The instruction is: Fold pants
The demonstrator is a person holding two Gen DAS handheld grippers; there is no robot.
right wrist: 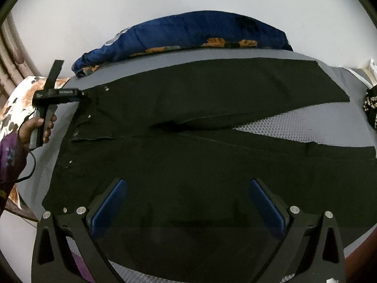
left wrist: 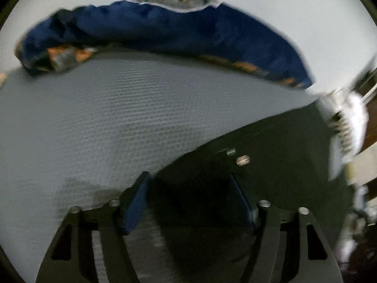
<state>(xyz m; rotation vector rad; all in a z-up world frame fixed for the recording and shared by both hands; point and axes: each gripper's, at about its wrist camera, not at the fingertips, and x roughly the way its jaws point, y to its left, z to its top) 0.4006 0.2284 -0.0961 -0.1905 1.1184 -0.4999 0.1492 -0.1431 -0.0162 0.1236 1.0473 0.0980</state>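
Left wrist view smeared by motion blur, blue bedding (left wrist: pixel 165 30) soft-edged, clutter at right edge (left wrist: pixel 346 127) unreadable, pants (left wrist: pixel 271 155) waistband corner partly masked behind left gripper (left wrist: pixel 190 202), near pant leg (right wrist: pixel 353 162) cut off by the lens rim

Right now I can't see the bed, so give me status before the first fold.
Left gripper at waistband corner, jaws part closed, grip unclear. Right gripper open over black pants, spread flat, unfolded. Blue blanket behind, clear of pants.

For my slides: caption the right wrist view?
Open right claw hovers over black pants spread flat on the grey mat.
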